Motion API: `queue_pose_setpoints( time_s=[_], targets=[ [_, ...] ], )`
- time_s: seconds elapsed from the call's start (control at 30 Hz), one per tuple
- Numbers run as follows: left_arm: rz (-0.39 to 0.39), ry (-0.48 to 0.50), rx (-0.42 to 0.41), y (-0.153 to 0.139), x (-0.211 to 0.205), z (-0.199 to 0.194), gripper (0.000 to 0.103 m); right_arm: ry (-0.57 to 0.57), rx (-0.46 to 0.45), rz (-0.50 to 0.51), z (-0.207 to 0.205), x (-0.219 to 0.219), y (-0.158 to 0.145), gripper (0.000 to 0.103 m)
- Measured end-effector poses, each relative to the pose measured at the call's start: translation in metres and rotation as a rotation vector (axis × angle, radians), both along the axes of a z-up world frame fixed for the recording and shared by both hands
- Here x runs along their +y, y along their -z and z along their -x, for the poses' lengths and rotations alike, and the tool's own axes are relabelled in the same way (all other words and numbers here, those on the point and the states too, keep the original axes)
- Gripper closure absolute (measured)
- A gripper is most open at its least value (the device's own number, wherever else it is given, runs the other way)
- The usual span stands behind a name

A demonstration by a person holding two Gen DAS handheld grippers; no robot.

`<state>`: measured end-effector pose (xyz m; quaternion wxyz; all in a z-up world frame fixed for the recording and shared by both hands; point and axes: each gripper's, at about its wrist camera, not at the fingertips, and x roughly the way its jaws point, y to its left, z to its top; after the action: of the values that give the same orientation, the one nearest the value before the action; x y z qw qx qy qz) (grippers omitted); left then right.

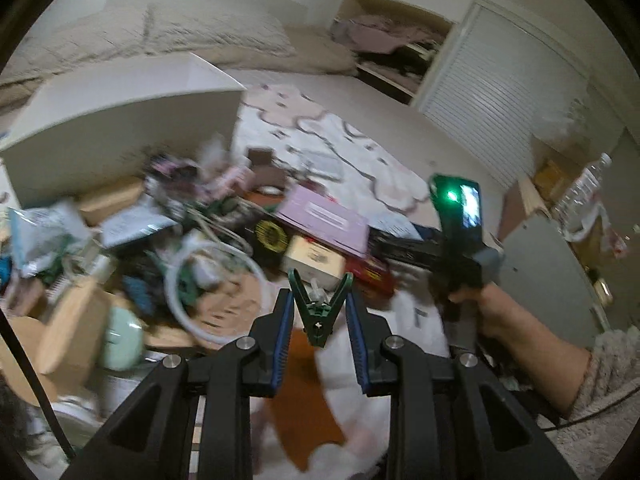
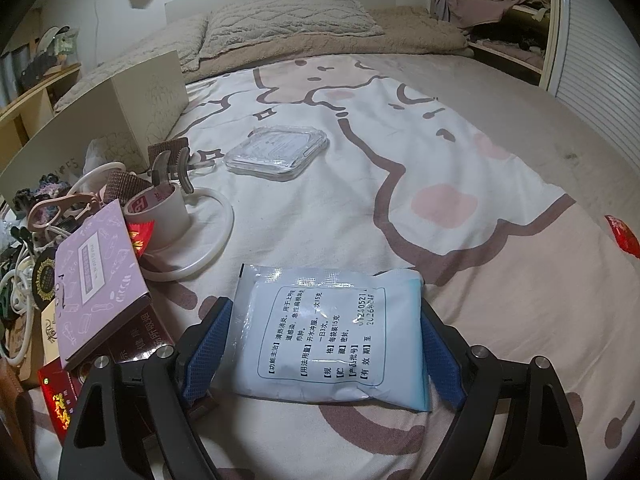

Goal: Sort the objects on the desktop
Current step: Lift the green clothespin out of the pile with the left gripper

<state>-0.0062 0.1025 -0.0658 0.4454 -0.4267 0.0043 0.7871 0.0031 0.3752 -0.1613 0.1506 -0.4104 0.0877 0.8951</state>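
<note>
My left gripper (image 1: pixel 320 300) is shut on a small green clip (image 1: pixel 319 312), whose two arms spread upward between the blue pads (image 1: pixel 282 332). It hangs above a heap of clutter; the picture is blurred by motion. My right gripper (image 2: pixel 324 344) holds a pale blue sachet (image 2: pixel 332 328) with black print. The blue pads (image 2: pixel 208 348) press its left and right edges just above the cartoon-print bedsheet (image 2: pixel 440 140). In the left wrist view a person's hand (image 1: pixel 484 304) grips the right gripper's handle (image 1: pixel 456 216), which shows a green light.
A purple box (image 2: pixel 96 280) lies on red booklets at the left, beside a beige cup (image 2: pixel 168 216), a white ring (image 2: pixel 216 240) and tangled cables. A clear plastic case (image 2: pixel 276 152) lies farther up the bed. A white box (image 2: pixel 120 120) and pillows stand behind. A red packet (image 2: pixel 622 236) lies at right.
</note>
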Motion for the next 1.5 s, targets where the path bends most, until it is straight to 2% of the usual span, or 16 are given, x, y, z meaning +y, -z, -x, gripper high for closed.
queue_pose_setpoints(
  time_s=[0.17, 0.37, 0.57, 0.93, 1.03, 1.1, 1.2, 1.3, 1.4, 1.5],
  targets=[
    [0.031, 0.097, -0.073, 0.019, 0.027, -0.018, 0.076, -0.004, 0.006, 0.010, 0.000, 0.001, 0.000, 0.014],
    [0.107, 0.153, -0.067, 0.036, 0.053, -0.034, 0.076, -0.006, 0.014, 0.017, 0.000, 0.001, 0.001, 0.013],
    [0.146, 0.126, -0.081, 0.051, 0.064, -0.031, 0.076, -0.013, 0.014, 0.021, 0.001, 0.002, 0.002, 0.011],
    [0.183, 0.086, -0.038, 0.061, 0.074, -0.030, 0.075, -0.023, 0.026, 0.036, -0.001, 0.004, 0.001, 0.010],
    [0.190, 0.082, -0.046, 0.063, 0.076, -0.031, 0.070, -0.022, 0.031, 0.036, -0.003, 0.004, -0.001, 0.014],
    [0.180, 0.080, -0.053, 0.064, 0.076, -0.031, 0.063, -0.026, 0.031, 0.033, -0.005, 0.003, -0.003, 0.016],
    [0.167, 0.076, -0.061, 0.064, 0.078, -0.033, 0.058, -0.050, 0.016, 0.026, -0.007, 0.000, -0.006, 0.016],
    [0.162, 0.069, -0.068, 0.064, 0.077, -0.031, 0.058, -0.072, -0.003, 0.018, -0.011, -0.002, -0.009, 0.016],
    [0.154, 0.049, -0.081, 0.062, 0.072, -0.029, 0.058, -0.082, -0.033, -0.005, -0.015, -0.001, -0.011, 0.009],
    [0.153, 0.036, -0.084, 0.061, 0.069, -0.027, 0.057, -0.106, -0.073, -0.025, -0.016, 0.000, -0.013, 0.008]
  ],
)
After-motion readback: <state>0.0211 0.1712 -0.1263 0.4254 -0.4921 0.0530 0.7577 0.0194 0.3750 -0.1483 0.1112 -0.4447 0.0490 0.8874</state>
